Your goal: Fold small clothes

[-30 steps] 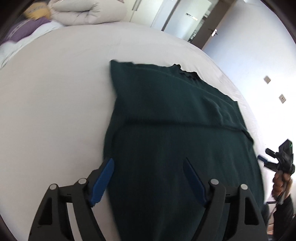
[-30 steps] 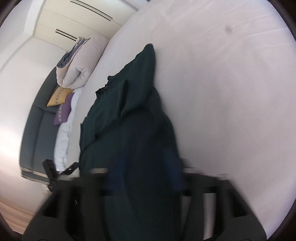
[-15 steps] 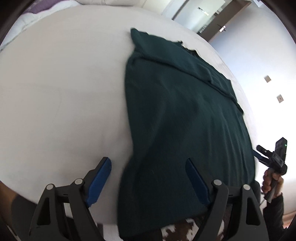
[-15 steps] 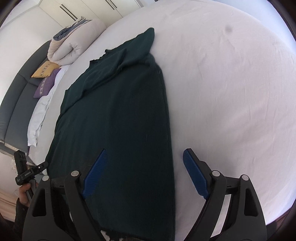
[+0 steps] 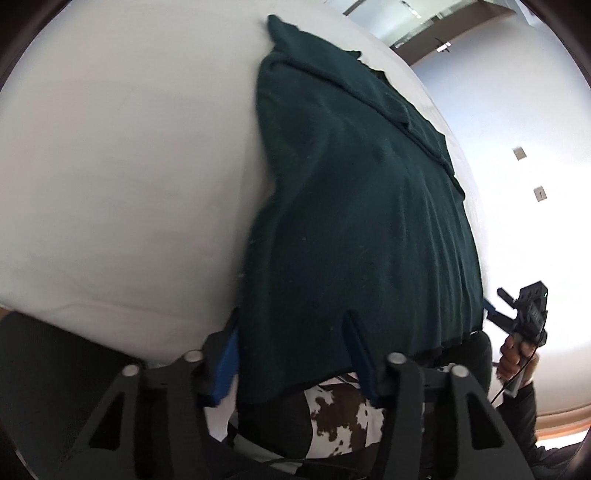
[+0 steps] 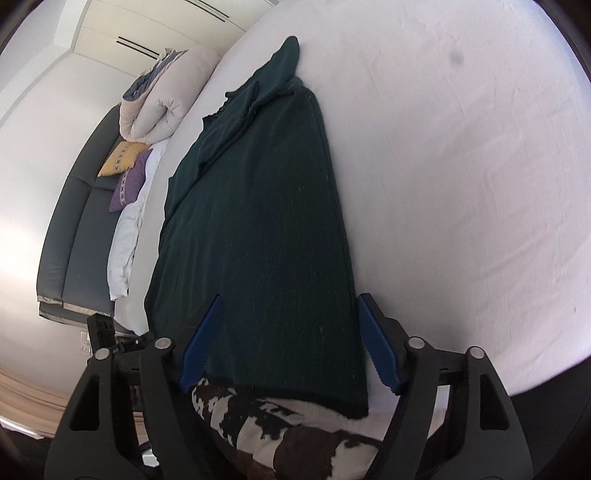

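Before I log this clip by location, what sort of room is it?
Most likely a bedroom. A dark green garment lies spread on a white-sheeted bed, a rolled duvet and cushions sit by a dark padded headboard, and built-in wardrobe doors stand behind.

I can read no words, labels, brand marks or numbers anywhere in my two views.
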The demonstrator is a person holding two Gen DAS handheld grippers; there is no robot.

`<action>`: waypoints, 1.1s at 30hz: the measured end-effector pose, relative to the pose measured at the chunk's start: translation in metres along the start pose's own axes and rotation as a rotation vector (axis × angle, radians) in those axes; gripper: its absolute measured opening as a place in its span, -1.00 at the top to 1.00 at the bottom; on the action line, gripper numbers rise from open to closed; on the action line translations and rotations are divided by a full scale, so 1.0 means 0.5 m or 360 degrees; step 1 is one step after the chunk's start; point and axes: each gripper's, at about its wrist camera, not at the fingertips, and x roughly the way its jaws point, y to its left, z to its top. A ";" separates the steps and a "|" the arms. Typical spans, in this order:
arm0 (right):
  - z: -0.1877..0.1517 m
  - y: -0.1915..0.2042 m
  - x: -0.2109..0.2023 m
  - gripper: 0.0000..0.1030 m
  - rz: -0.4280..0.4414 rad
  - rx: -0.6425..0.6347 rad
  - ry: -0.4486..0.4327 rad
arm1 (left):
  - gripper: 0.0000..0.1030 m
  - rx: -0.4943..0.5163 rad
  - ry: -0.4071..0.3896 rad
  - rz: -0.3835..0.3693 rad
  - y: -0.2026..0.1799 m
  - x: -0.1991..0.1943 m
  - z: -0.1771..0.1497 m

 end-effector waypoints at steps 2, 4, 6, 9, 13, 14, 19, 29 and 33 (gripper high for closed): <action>-0.010 -0.001 0.000 -0.30 0.0002 0.0006 0.0023 | 0.26 -0.0055 0.0020 -0.0025 0.014 -0.001 0.001; -0.013 -0.002 -0.002 -0.26 0.0000 0.0015 0.0034 | 0.36 -0.0067 0.0041 -0.0018 0.019 0.000 0.001; -0.015 -0.004 -0.005 -0.24 0.0000 0.0029 0.0044 | 0.37 -0.0055 0.0061 -0.0004 0.015 0.004 0.001; -0.016 -0.004 -0.004 -0.14 -0.0019 0.0035 0.0074 | 0.37 -0.0017 0.0084 0.0030 0.005 0.010 -0.004; -0.019 -0.002 -0.003 0.01 -0.0060 0.0041 0.0112 | 0.61 0.0018 0.0096 0.0071 -0.007 0.020 -0.012; -0.018 -0.001 -0.002 0.04 -0.0066 0.0048 0.0118 | 0.75 0.0015 0.0102 0.0077 -0.006 0.023 -0.013; -0.014 -0.007 0.004 0.23 -0.0080 0.0069 0.0157 | 0.86 0.0022 0.0112 0.0061 -0.006 0.024 -0.020; -0.016 -0.013 0.006 0.65 -0.0076 0.0084 0.0254 | 0.87 0.0009 0.0107 -0.0004 -0.001 0.018 -0.016; -0.021 0.010 0.002 0.85 -0.0105 -0.0045 0.0277 | 0.88 -0.0019 0.0098 -0.0116 0.000 0.007 -0.017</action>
